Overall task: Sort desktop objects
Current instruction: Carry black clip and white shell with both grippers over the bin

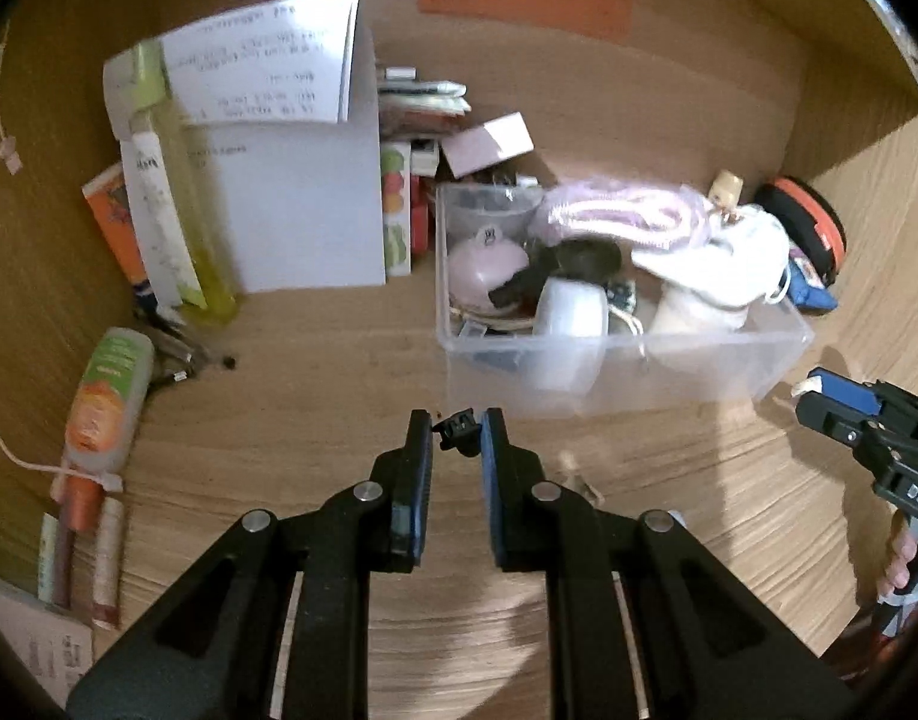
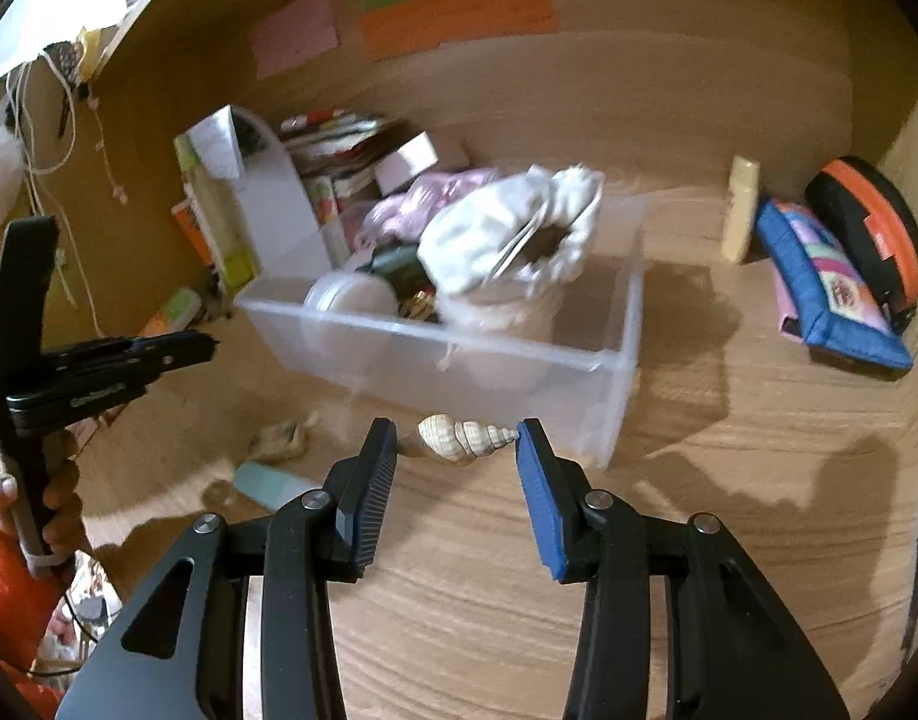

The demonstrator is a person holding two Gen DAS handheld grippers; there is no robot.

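My left gripper [image 1: 456, 429] is shut on a small black clip [image 1: 458, 427] and holds it above the wooden desk, just in front of the clear plastic bin [image 1: 627, 360]. My right gripper [image 2: 457, 441] is shut on a spiral seashell [image 2: 465, 437], held by its ends between the fingertips, near the bin's front corner [image 2: 615, 396]. The bin holds a white cloth bag [image 2: 513, 228], a pink round case [image 1: 486, 267] and other small items. The right gripper also shows at the right edge of the left wrist view [image 1: 843, 408], and the left gripper at the left edge of the right wrist view [image 2: 183, 348].
White papers and a folder [image 1: 303, 168] stand at the back left with boxes beside them. A tube [image 1: 105, 396] lies at the left. A blue pouch [image 2: 831, 294] and an orange-black case [image 2: 873, 228] lie at the right. A teal item [image 2: 273, 483] and a crumpled beige scrap [image 2: 279, 438] lie on the desk.
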